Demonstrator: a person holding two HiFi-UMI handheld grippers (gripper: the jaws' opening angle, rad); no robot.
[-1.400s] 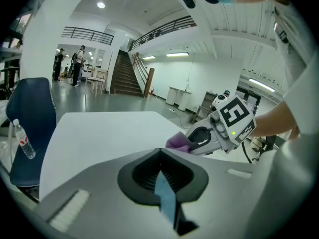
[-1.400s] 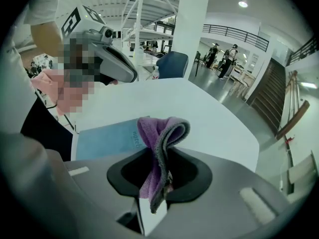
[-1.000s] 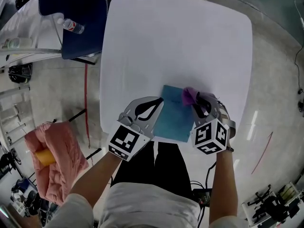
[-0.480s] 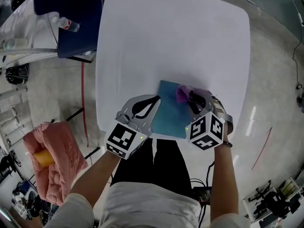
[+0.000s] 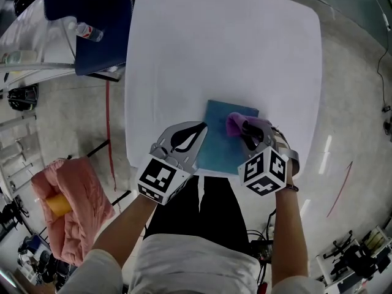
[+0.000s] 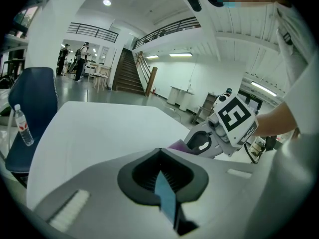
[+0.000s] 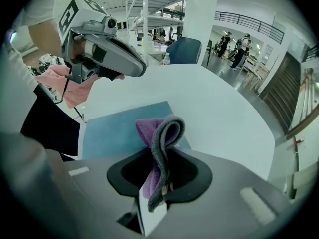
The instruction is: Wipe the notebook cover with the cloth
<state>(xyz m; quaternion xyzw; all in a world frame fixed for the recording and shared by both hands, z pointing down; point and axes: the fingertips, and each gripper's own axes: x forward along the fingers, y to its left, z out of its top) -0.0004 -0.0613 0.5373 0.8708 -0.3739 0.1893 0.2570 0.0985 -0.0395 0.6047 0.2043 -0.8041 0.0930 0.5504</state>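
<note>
A blue notebook (image 5: pixel 222 141) lies flat near the front edge of the white table (image 5: pixel 223 54). My left gripper (image 5: pixel 197 141) is shut on the notebook's left edge, whose thin blue side (image 6: pixel 165 199) shows between its jaws. My right gripper (image 5: pixel 242 129) is shut on a folded purple cloth (image 5: pixel 235 123). The cloth (image 7: pixel 160 136) rests on the blue cover (image 7: pixel 117 128) near its far right corner. The right gripper (image 6: pixel 199 144) also shows in the left gripper view.
A dark blue chair (image 5: pixel 92 26) with a water bottle (image 5: pixel 89 32) stands at the table's far left. A pink padded bundle (image 5: pixel 70 207) lies on the floor to my left. People (image 6: pixel 75 61) stand far off by a staircase.
The right gripper has slid the purple cloth a little toward me and to the left over the cover. The left gripper keeps its hold on the notebook.
</note>
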